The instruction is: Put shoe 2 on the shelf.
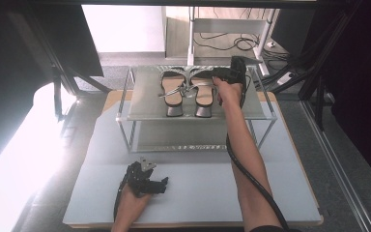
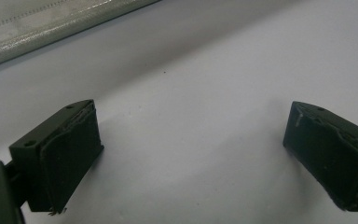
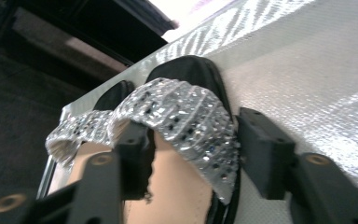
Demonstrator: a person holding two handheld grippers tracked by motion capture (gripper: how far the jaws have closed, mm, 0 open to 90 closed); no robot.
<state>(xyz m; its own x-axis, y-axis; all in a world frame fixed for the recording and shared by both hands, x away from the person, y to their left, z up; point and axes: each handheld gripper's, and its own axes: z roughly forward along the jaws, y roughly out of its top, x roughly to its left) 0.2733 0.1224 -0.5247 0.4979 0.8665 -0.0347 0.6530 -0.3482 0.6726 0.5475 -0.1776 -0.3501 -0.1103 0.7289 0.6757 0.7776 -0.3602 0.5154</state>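
A pair of silver heeled sandals stands on the top shelf [image 1: 145, 101] of a small metal rack, the left sandal [image 1: 174, 92] beside the right sandal [image 1: 204, 92]. My right gripper [image 1: 218, 79] reaches the right sandal's toe end from the right. In the right gripper view its jaws straddle the rhinestone strap [image 3: 186, 116] of that sandal: one jaw sits inside under the strap, the other outside by the sole's edge, and the right gripper [image 3: 196, 149] stands open. My left gripper [image 1: 163, 184] rests open on the grey mat [image 1: 198, 193], nothing between its pads [image 2: 70, 154].
The rack's lower shelf [image 1: 183, 135] is bare and its edge [image 2: 51, 23] lies ahead of the left gripper. The shiny top shelf [image 3: 307, 84] extends right of the sandal. Dark frame legs and cables stand beyond the table.
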